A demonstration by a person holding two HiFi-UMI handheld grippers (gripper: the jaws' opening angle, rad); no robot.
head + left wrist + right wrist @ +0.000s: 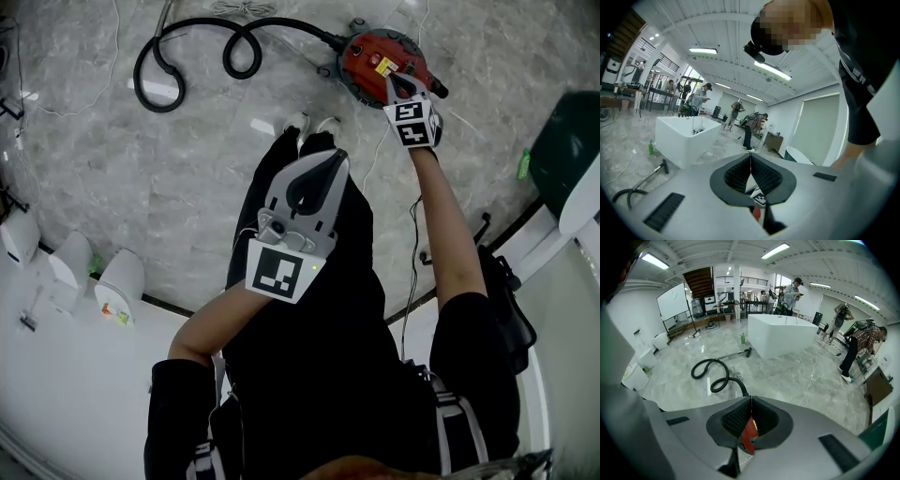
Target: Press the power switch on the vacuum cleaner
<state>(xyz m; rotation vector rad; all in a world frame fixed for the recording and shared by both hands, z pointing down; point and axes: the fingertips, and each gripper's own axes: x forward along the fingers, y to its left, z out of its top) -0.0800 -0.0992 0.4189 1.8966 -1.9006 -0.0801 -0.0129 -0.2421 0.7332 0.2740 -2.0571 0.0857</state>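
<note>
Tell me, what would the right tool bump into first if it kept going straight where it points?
The red vacuum cleaner. The right tool, jaws together, points down at its top. It may be touching it; I cannot tell.

I see the right gripper (394, 84) stretched far forward, its jaws together, the tips resting on top of the red vacuum cleaner (370, 58). The black hose (226, 56) lies in loops to the left on the marble floor (187, 187). The left gripper (323, 161), jaws also together, hangs above my white shoes (312, 124).
</note>
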